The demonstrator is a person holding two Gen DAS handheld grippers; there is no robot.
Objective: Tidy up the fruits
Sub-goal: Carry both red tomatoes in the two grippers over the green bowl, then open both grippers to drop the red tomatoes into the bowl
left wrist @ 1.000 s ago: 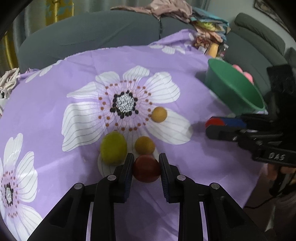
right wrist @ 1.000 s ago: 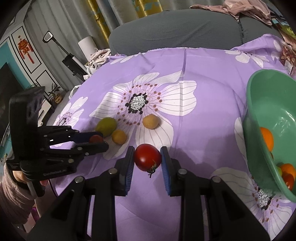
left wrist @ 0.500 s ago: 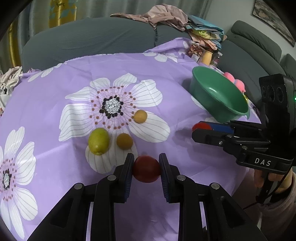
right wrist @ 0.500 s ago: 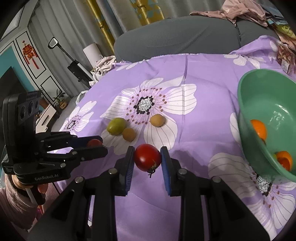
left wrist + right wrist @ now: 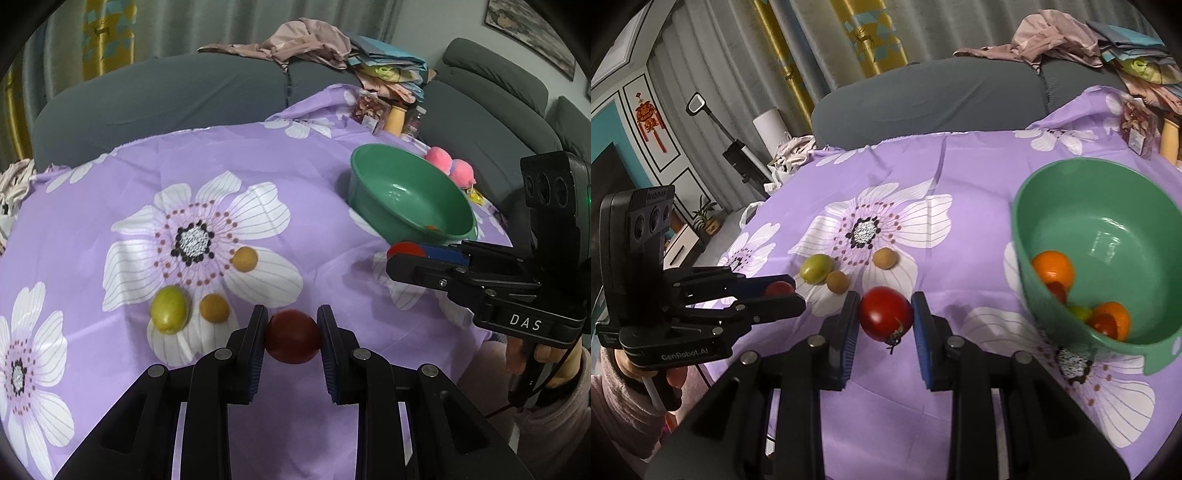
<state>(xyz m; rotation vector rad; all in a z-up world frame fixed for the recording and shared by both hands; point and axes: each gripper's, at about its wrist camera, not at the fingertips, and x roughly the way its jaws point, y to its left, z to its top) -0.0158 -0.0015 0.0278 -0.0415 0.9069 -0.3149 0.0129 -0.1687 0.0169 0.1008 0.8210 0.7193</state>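
My left gripper (image 5: 291, 341) is shut on a dark red tomato (image 5: 293, 341), held above the purple flowered cloth (image 5: 184, 177). My right gripper (image 5: 885, 315) is shut on a bright red tomato (image 5: 884, 314) with its stem down. On the cloth lie a green fruit (image 5: 169, 309) and two small brown fruits (image 5: 214, 307) (image 5: 244, 259). The green bowl (image 5: 1067, 184) at the right holds oranges (image 5: 1052, 267), a red fruit and a green one. In the left wrist view the right gripper (image 5: 404, 254) hovers in front of the bowl (image 5: 391, 206); in the right wrist view the left gripper (image 5: 779, 291) is at the left.
A grey sofa (image 5: 166, 96) curves behind the table, with piled clothes (image 5: 314, 40) on its back. Jars and packets (image 5: 391, 118) and a pink plush toy (image 5: 448, 164) stand by the bowl. A floor lamp (image 5: 738, 155) and cabinet are at the left.
Both grippers have risen and pulled back from the cloth, each still holding its tomato. The loose fruits and the bowl look smaller and farther away.
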